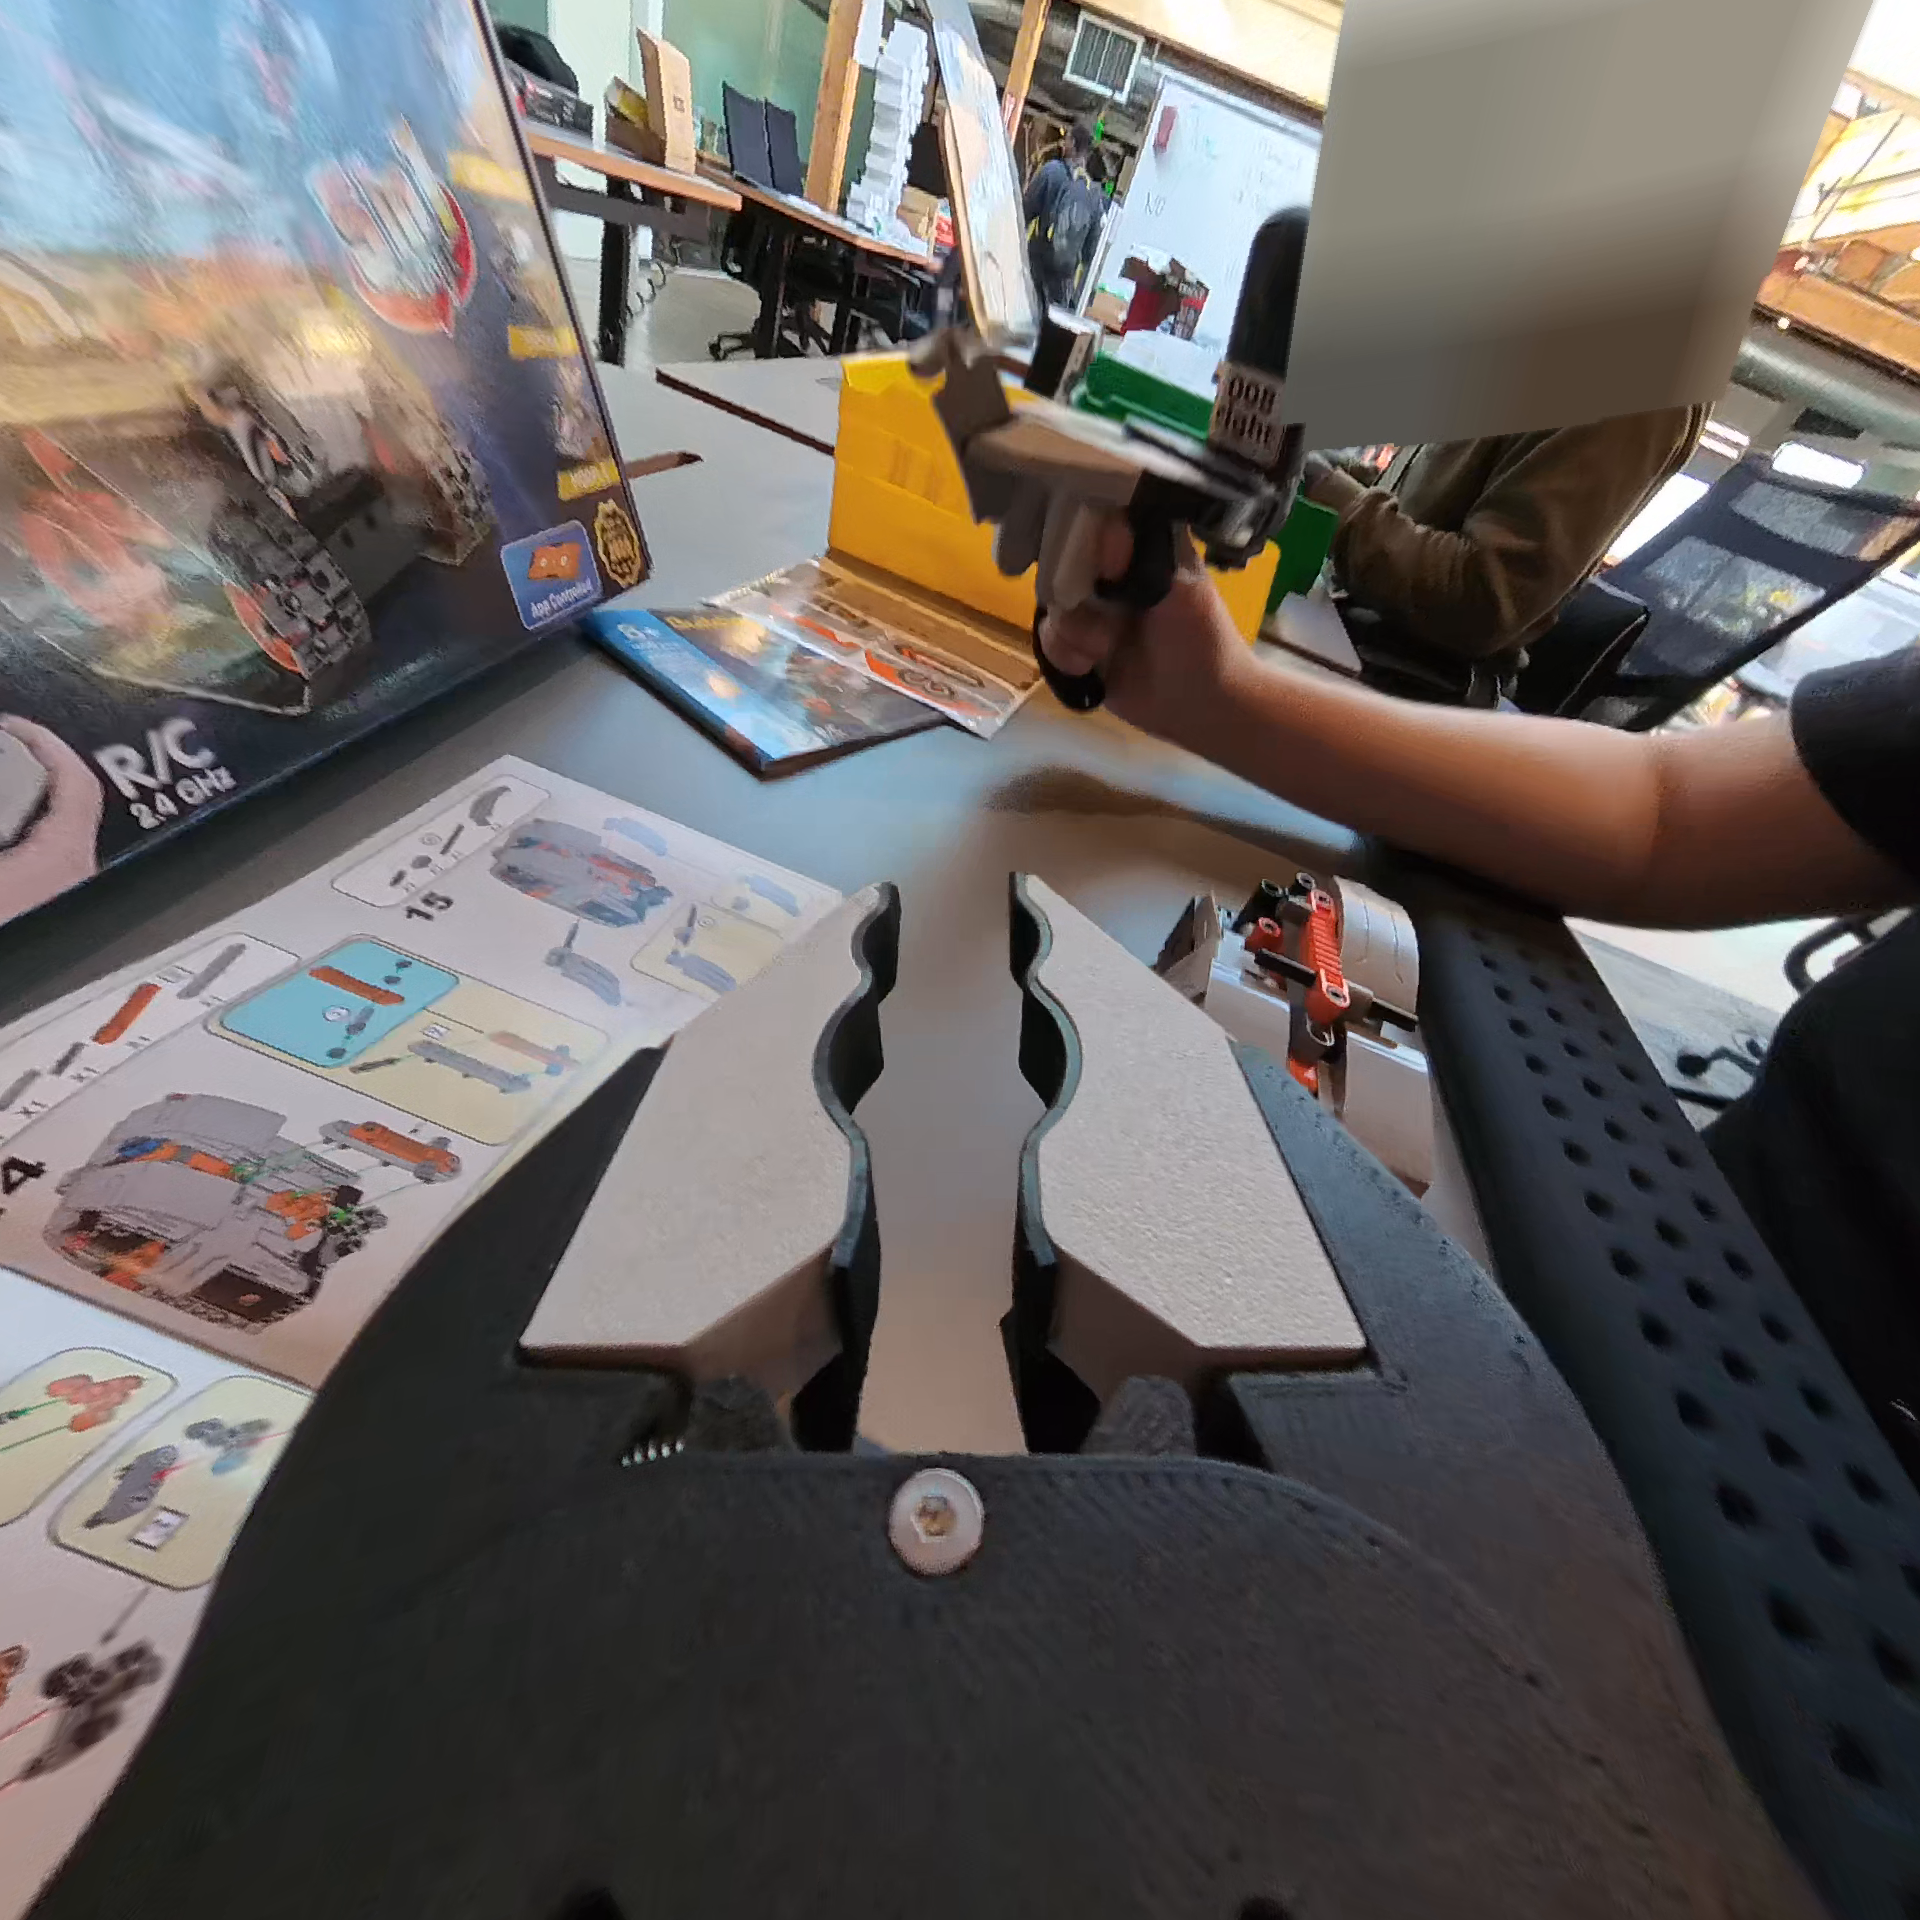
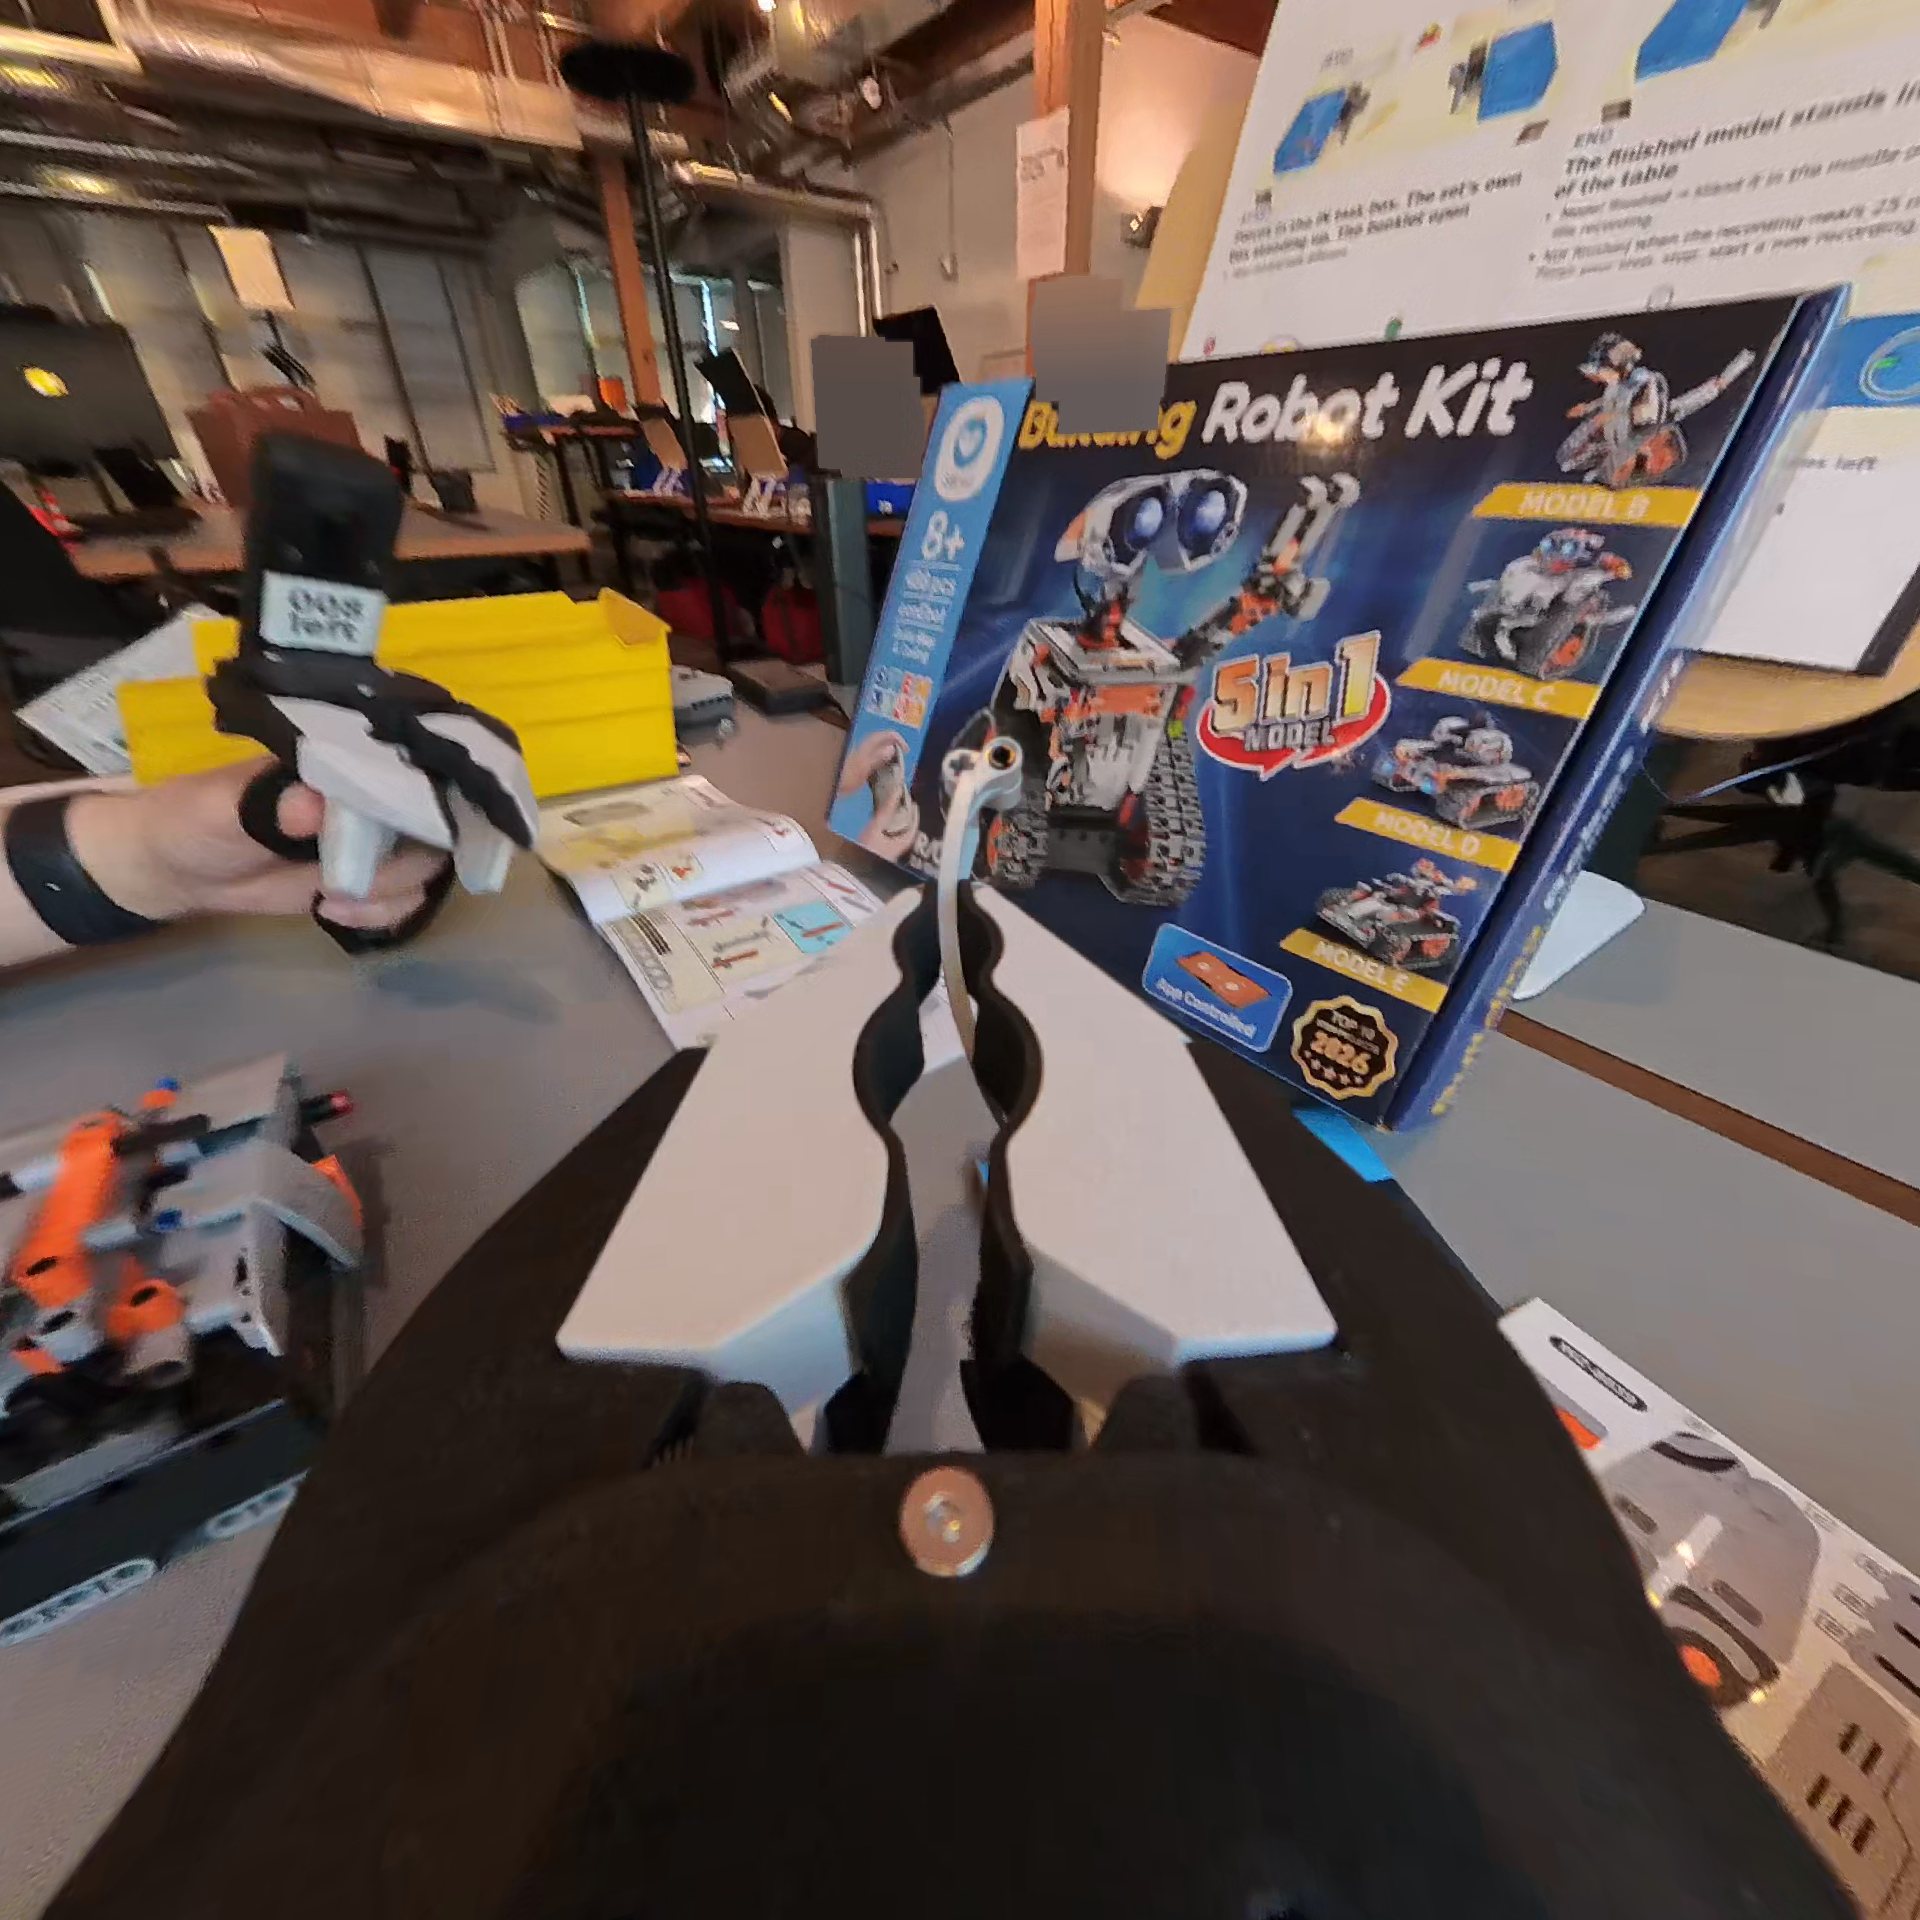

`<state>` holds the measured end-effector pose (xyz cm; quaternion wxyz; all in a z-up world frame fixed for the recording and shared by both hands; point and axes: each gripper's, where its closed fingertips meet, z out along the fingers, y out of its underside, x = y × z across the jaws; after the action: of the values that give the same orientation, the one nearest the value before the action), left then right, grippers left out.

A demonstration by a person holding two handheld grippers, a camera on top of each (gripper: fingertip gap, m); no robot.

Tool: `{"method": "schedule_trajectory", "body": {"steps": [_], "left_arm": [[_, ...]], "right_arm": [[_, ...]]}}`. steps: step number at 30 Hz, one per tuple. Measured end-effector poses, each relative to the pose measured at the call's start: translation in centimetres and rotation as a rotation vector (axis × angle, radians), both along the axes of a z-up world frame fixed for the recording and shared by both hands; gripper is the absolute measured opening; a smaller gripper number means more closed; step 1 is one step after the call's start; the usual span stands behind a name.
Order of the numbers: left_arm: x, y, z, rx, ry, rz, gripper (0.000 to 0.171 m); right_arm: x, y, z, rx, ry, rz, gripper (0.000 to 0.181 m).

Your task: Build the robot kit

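My left gripper point(image 1: 956, 914) is open and empty, held above the grey table point(image 1: 935, 821) beside an open instruction booklet point(image 1: 312, 1039). A partly built grey and orange model point(image 1: 1320, 987) sits just to its right. My right gripper point(image 2: 951, 914) is shut on a thin curved grey beam point(image 2: 961, 831) that sticks up past its fingertips, in front of the blue kit box point(image 2: 1351, 675). The right gripper also shows in the left wrist view point(image 1: 951, 379), raised in a hand. The left gripper also shows in the right wrist view point(image 2: 488, 831), raised in a hand over the booklet point(image 2: 707, 894).
The kit box point(image 1: 260, 364) stands at the left. A yellow bin point(image 1: 914, 499) and a green bin point(image 1: 1132, 390) stand at the back, with a second booklet point(image 1: 790, 686) before them. A black perforated chair part point(image 1: 1662, 1247) is at the right. A printed sheet point(image 2: 1714, 1558) lies near the right. Tip to tip, the grippers are about 20 centimetres apart.
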<state>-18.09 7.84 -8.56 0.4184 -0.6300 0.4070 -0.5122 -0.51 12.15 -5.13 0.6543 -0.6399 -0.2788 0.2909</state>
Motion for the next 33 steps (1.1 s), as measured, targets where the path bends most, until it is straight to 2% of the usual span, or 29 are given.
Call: {"method": "schedule_trajectory", "body": {"steps": [4, 7, 11, 14, 17, 22, 26, 30, 33], "left_arm": [[-0.4, 2.7, 4.0, 0.055, -0.079, 0.105, 0.022], [0.1, 4.4, 7.8, 0.143, -0.087, 0.159, 0.021], [0.6, 6.5, 13.3, 0.211, -0.155, 0.247, 0.022], [0.1, 7.7, 15.0, 0.252, -0.139, 0.321, 0.021], [-0.7, 8.4, 14.5, 0.311, -0.101, 0.386, 0.02], [-0.9, 8.3, 12.1, 0.252, -0.047, 0.343, 0.021], [-0.2, 8.6, 12.2, 0.209, -0.121, 0.336, 0.02], [1.2, 8.4, 12.6, 0.137, -0.201, 0.316, 0.018], [2.2, 8.7, 11.3, 0.166, -0.071, 0.358, 0.016]], "right_arm": [[0.1, 1.7, -0.4, 0.077, -0.082, -0.076, 0.0], [0.0, 3.8, 0.5, 0.109, -0.103, -0.119, 0.0], [-1.2, 4.0, 1.6, 0.075, -0.004, -0.04, 0.0], [-1.4, 3.4, 1.2, 0.067, -0.066, -0.009, 0.0], [-1.2, 3.0, 1.5, 0.066, -0.053, 0.007, 0.0], [-1.4, 2.7, 1.9, -0.002, 0.088, 0.075, 0.0], [-1.8, 2.6, 0.9, -0.047, 0.083, 0.145, 0.0], [-2.2, 1.7, 1.1, -0.105, 0.152, 0.248, 0.0], [-2.0, 1.8, 0.7, -0.117, 0.149, 0.235, 0.0]]}}
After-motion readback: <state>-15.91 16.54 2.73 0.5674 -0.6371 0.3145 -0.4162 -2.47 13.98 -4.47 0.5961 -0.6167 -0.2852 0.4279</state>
